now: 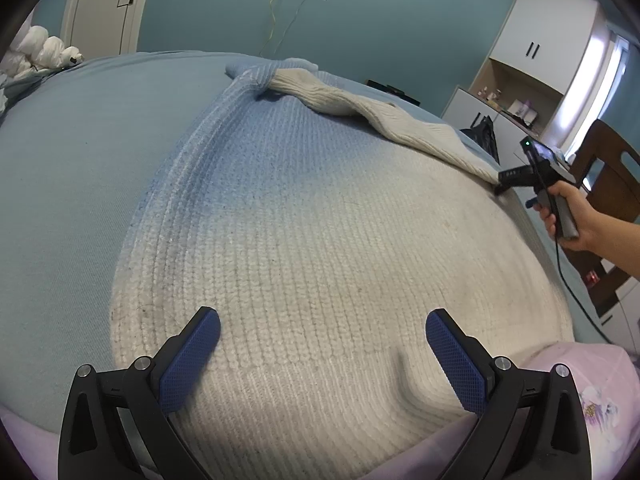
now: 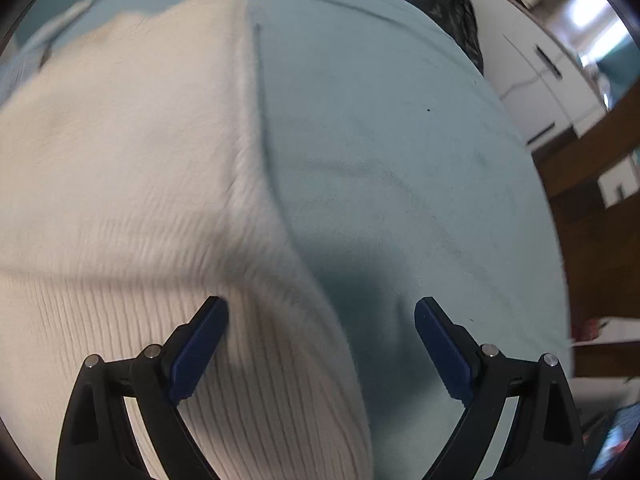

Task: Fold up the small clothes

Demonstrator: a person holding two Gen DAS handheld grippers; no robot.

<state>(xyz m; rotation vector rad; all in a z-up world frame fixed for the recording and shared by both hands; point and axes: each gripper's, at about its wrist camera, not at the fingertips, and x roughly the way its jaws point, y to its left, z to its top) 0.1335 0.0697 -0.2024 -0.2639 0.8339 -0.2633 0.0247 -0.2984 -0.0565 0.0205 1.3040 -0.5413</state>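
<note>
- A knitted sweater (image 1: 320, 208), blue toward its far end and cream toward the near end, is spread flat on a bed with a light blue sheet (image 1: 80, 160).
- One cream sleeve (image 1: 380, 116) is seen folded diagonally across the sweater's far part.
- The left gripper (image 1: 322, 334) is held above the cream hem, its blue-padded fingers (image 1: 192, 356) spread wide apart with nothing between them.
- A small raised wrinkle (image 1: 408, 372) in the knit is seen just inside the right-hand finger of that gripper.
- The right gripper (image 1: 504, 184) is seen in the left wrist view at the sweater's right edge, near the sleeve's end, held by a hand (image 1: 576, 220); a black cable (image 1: 568, 280) hangs from it.
- In the blurred right wrist view, its fingers (image 2: 200, 344) are spread open over the edge of the ribbed cream knit (image 2: 120, 160), gripping nothing.
- A pink floral cover (image 1: 592, 392) lies at the near corner of the bed.
- White bundles (image 1: 44, 52) are piled at the far left corner.
- A black bag (image 1: 484, 136), white cabinets (image 1: 540, 40) and a wooden chair (image 1: 612, 184) stand beside the bed on the right.
</note>
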